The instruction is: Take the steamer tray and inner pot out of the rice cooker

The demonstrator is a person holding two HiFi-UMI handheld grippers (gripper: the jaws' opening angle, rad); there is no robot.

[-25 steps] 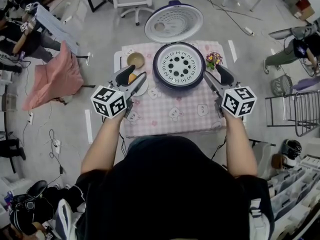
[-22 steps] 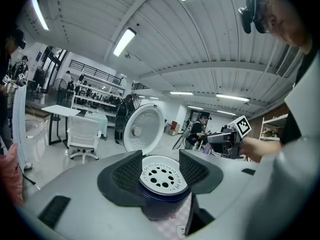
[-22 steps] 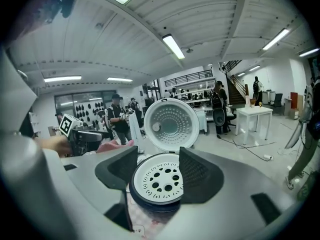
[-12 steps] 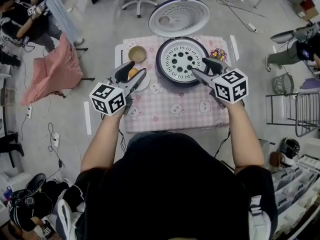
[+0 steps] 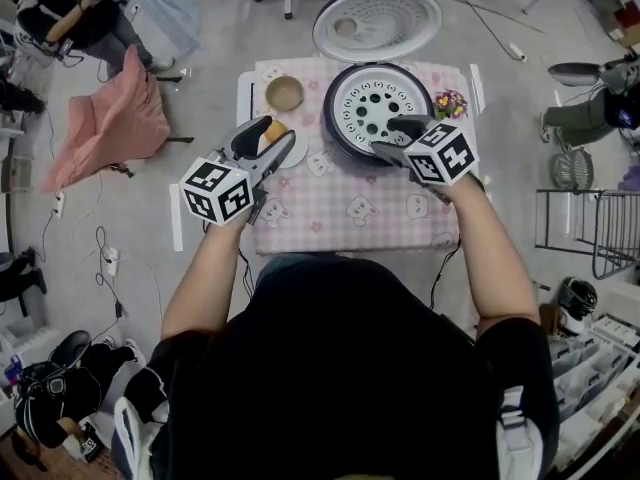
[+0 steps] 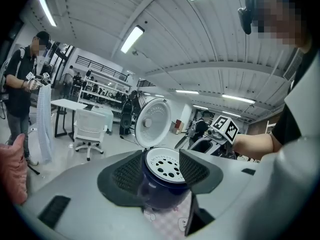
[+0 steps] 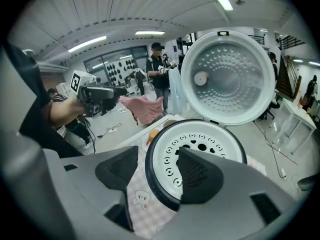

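Observation:
The dark blue rice cooker [image 5: 337,128] stands on the table with its lid [image 5: 377,18] tipped up behind it. A white steamer tray [image 5: 376,101] with round holes fills its mouth and hides the inner pot. My right gripper [image 5: 393,138] is open at the cooker's near right rim. In the right gripper view the gripper [image 7: 160,174] has one pad over the steamer tray [image 7: 200,144] and the other outside the rim, over the cloth. My left gripper [image 5: 268,146] is open left of the cooker, holding nothing. In the left gripper view the gripper [image 6: 161,171] frames the cooker [image 6: 157,194].
The table carries a pink checked cloth [image 5: 350,218]. A tan bowl [image 5: 285,93] and a white plate [image 5: 290,154] with an orange item lie left of the cooker. A small bunch of flowers [image 5: 452,102] sits to its right. A chair draped in pink cloth [image 5: 105,133] stands left of the table.
My right gripper has swung left and forward from the table's right side to the cooker's near right rim. The left gripper has barely moved.

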